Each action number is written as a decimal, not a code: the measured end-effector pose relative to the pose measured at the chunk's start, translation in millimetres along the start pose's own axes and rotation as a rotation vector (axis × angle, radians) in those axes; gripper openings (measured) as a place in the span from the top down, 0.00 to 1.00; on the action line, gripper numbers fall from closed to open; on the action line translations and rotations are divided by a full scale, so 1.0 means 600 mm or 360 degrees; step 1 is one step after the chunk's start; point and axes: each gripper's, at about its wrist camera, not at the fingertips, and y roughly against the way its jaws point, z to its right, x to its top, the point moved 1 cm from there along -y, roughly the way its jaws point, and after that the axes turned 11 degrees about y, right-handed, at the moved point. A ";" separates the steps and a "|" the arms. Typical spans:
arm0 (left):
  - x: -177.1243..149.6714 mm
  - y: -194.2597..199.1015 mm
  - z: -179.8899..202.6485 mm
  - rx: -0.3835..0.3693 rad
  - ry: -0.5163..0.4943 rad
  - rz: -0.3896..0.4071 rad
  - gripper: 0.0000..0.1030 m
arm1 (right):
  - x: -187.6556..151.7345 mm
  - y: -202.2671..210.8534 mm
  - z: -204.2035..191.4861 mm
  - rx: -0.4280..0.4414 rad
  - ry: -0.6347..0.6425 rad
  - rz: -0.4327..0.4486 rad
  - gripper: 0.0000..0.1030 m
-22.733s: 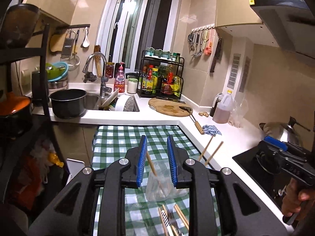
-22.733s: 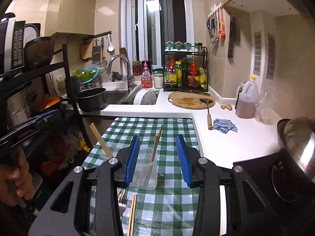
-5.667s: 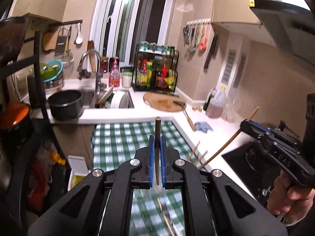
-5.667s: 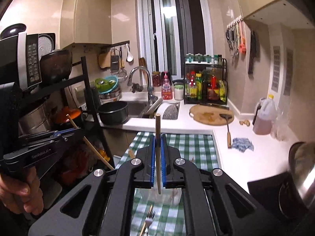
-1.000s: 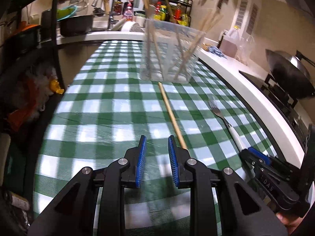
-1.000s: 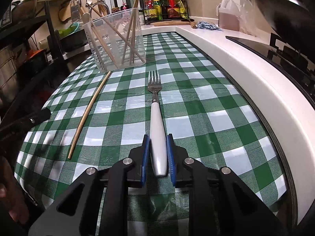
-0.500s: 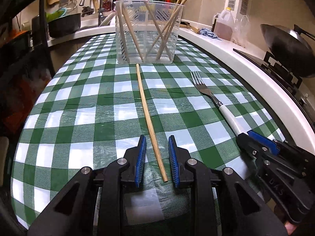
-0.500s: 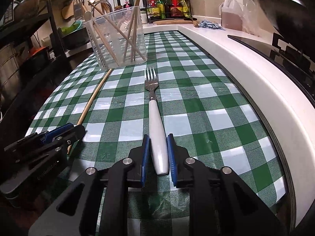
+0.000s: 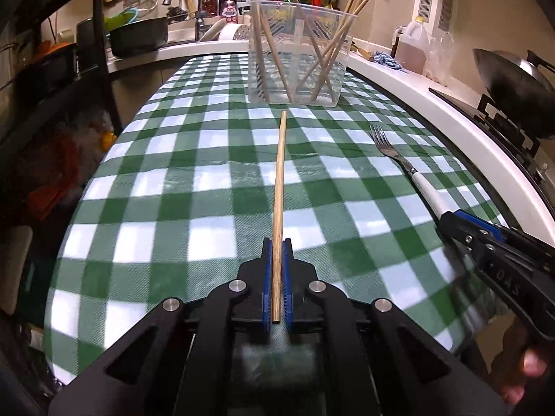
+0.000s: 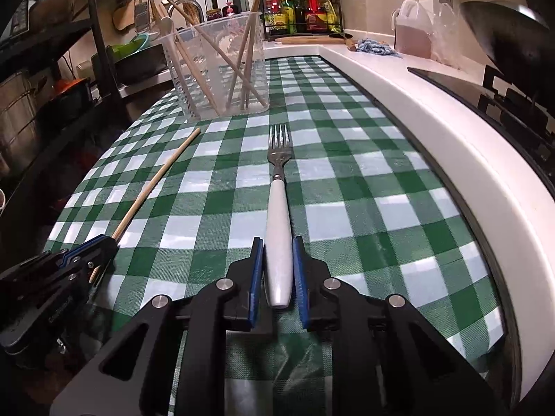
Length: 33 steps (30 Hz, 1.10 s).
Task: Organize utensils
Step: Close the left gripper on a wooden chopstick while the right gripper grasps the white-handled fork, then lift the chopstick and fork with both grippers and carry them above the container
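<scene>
Chopstick lies flat on the green-checked table, long axis running straight away from the left gripper toward the clear plastic utensil holder. Its near end sits between the blue fingers, which are clamped on it; its far tip stops just short of the holder's base.

Fork lies roughly parallel to it, to the right, tines pointing at the holder. Its white handle sits between the right gripper's fingers, closed in on both sides. Contact looks made, though slim gaps show along the taper, so the grip may be light.

Both utensils are still down on the cloth and not yet lifted. The holder already has several chopsticks and a pale spoon standing in it, leaning at angles.

Key relation: both long axes line up with the finger direction and aim at the holder dead ahead, so each piece has to swing near upright before it goes in. Left gripper looks marginally nearer the holder. Likely snag: leaning chopsticks crowding the opening.
</scene>
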 end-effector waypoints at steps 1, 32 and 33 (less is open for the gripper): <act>-0.001 0.001 -0.001 0.0002 -0.0005 0.0007 0.94 | -0.003 -0.005 -0.003 0.0007 0.0003 -0.0017 0.82; 0.020 0.104 0.014 -0.0010 -0.0067 0.0320 0.95 | 0.055 0.105 0.005 -0.0094 0.0139 0.0206 0.83; 0.023 0.108 0.015 -0.0014 -0.0070 0.0330 0.95 | 0.057 0.110 0.005 -0.0098 0.0146 0.0215 0.83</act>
